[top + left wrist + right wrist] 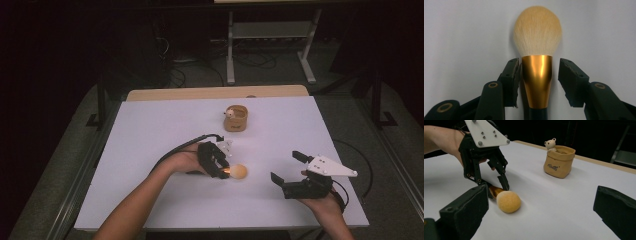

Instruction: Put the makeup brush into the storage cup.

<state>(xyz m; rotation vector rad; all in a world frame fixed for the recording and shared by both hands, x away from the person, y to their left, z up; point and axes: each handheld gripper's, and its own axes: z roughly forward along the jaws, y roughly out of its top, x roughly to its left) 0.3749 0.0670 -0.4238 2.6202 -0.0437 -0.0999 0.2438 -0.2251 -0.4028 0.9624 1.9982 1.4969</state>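
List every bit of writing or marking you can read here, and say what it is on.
One marking: a short dark cursive word printed on the front of the tan fabric pouch that has a small bear at its rim; too small and blurred to read.
No lettering shows on the makeup brush.

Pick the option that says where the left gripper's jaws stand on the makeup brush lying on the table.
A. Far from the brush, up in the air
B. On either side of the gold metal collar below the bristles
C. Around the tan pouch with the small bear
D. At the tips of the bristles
B: in the left gripper view the left gripper has a jaw on each side of the gold collar of the makeup brush, with a gap at the right jaw.
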